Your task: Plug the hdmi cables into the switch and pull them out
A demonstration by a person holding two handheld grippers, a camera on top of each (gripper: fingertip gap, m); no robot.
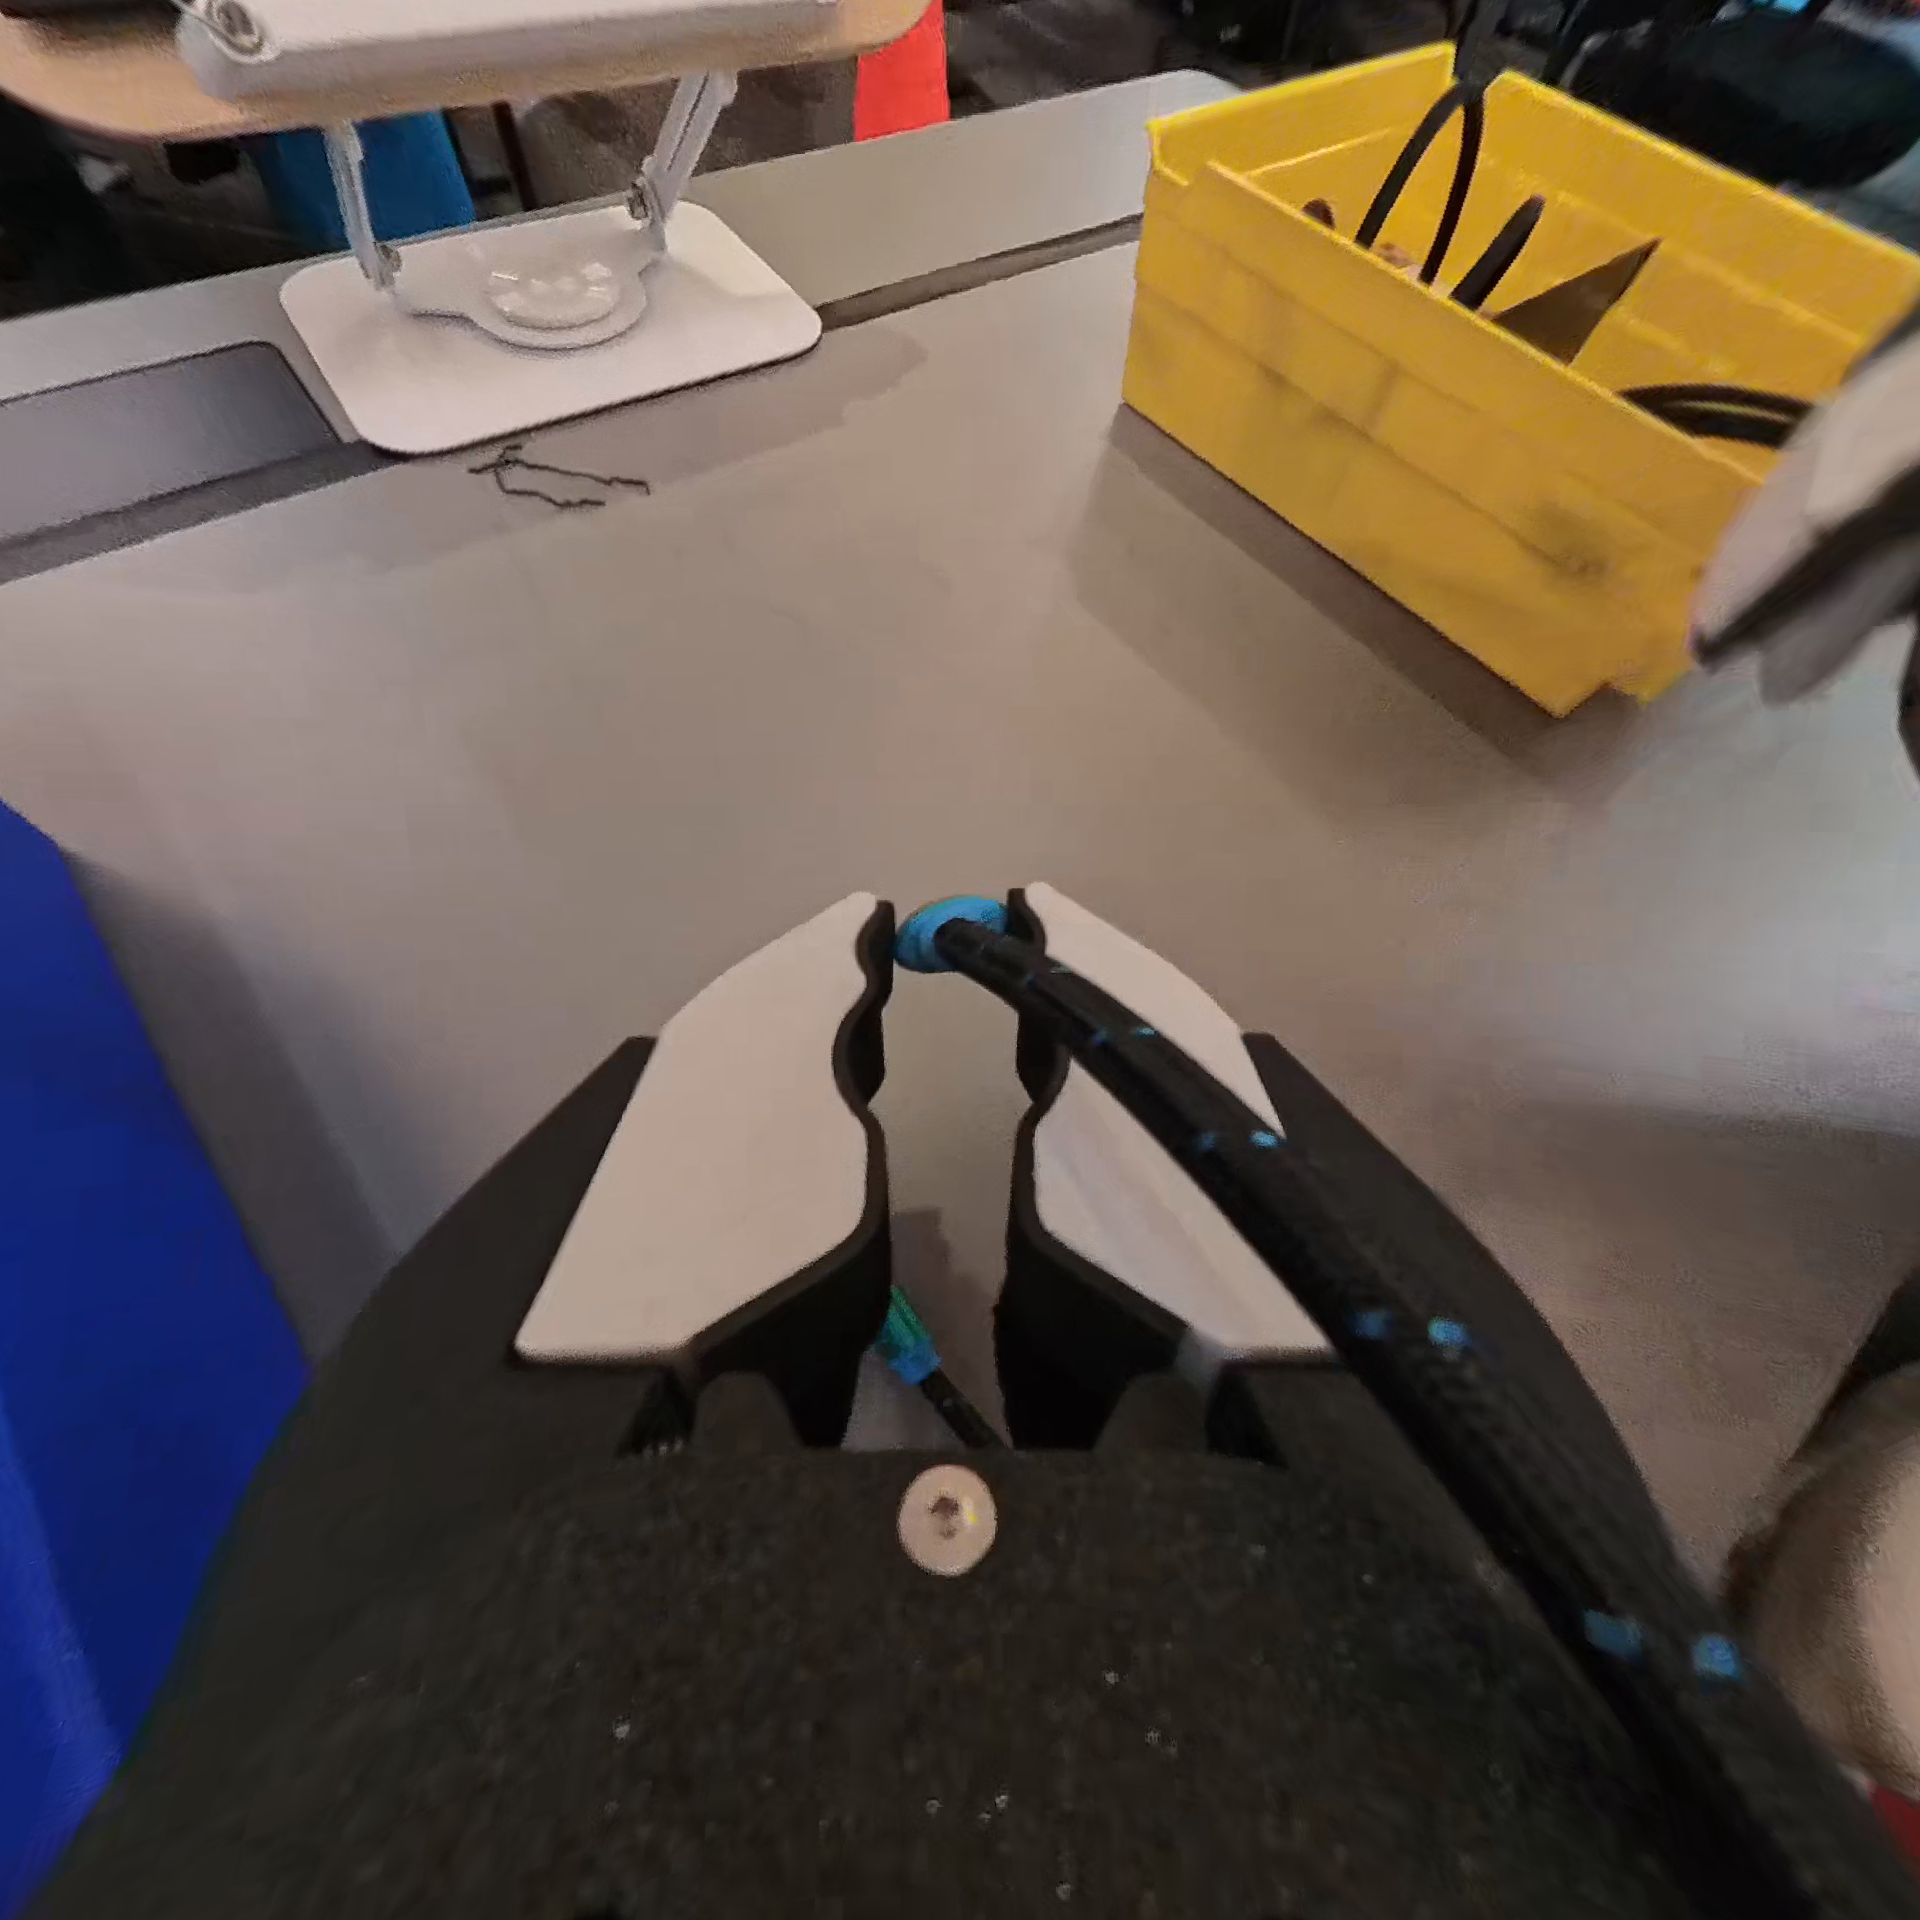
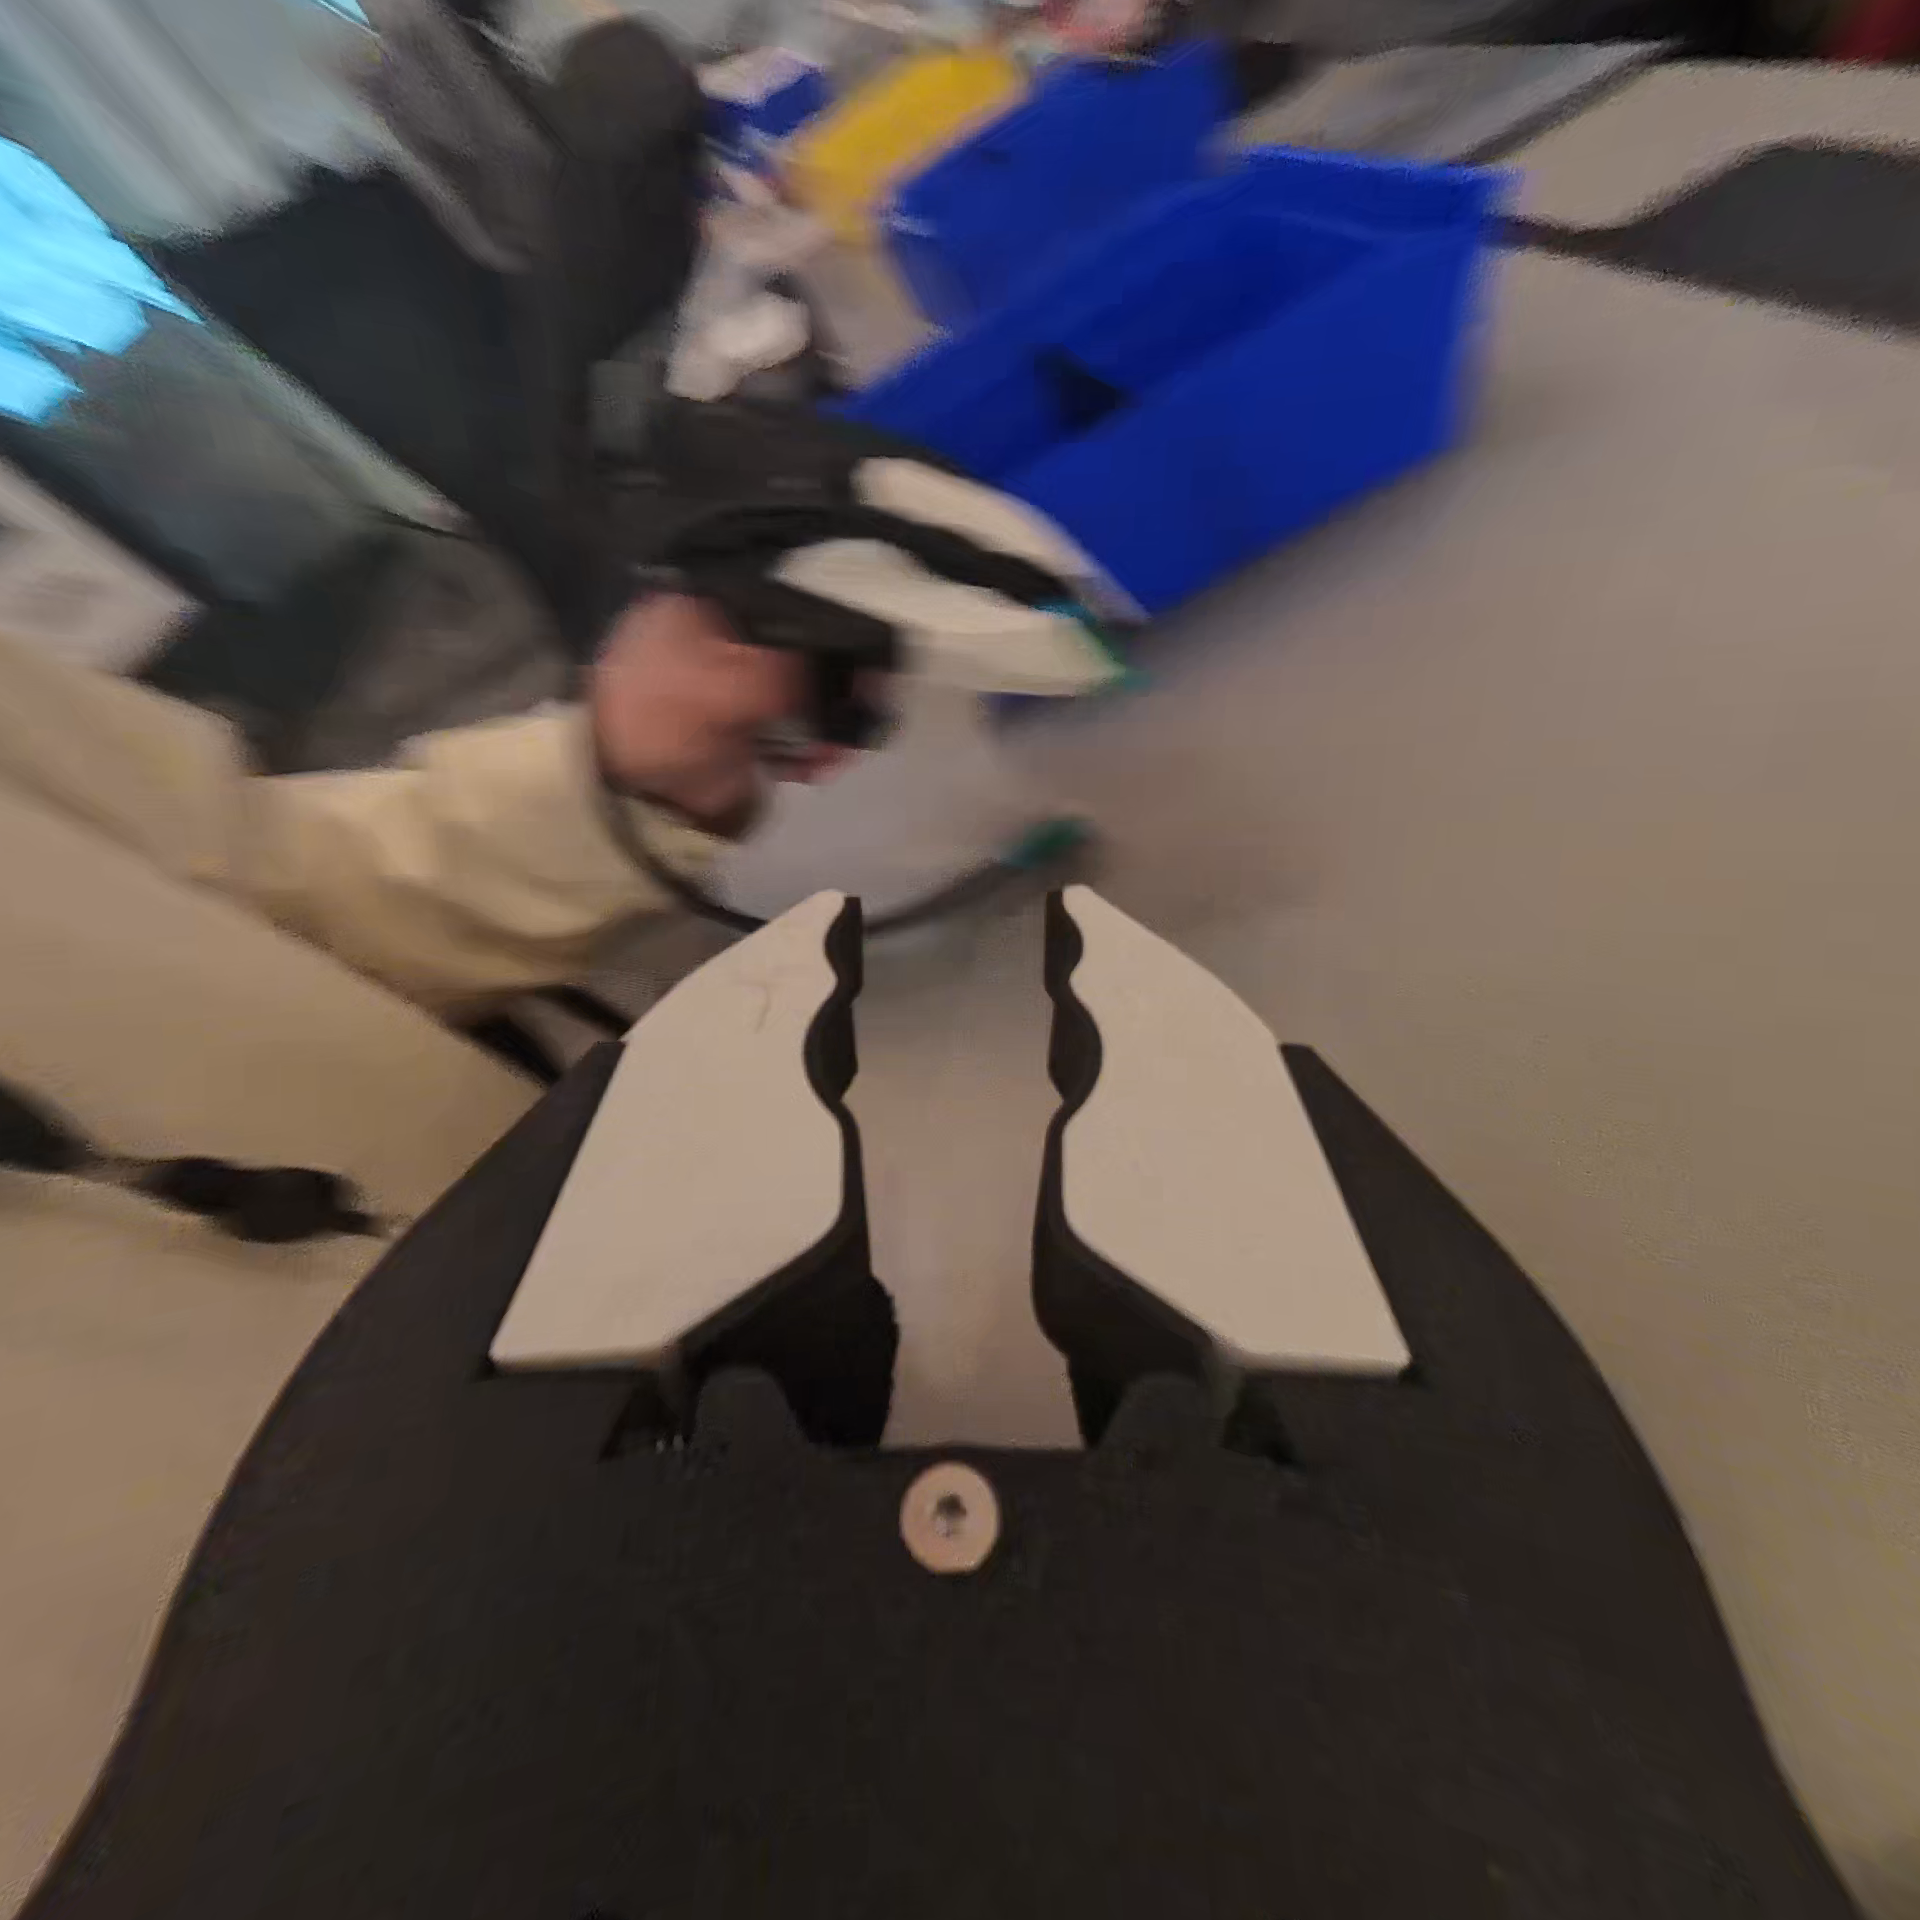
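Left gripper clenched on the blue-ended cable above the table, right gripper released and empty, yellow bin far right, no switch in view, plugging seemingly not begun.

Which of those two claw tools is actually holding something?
The left gripper: it pinches a black braided cable by its blue collar. The right gripper is open, with nothing between its fingers.
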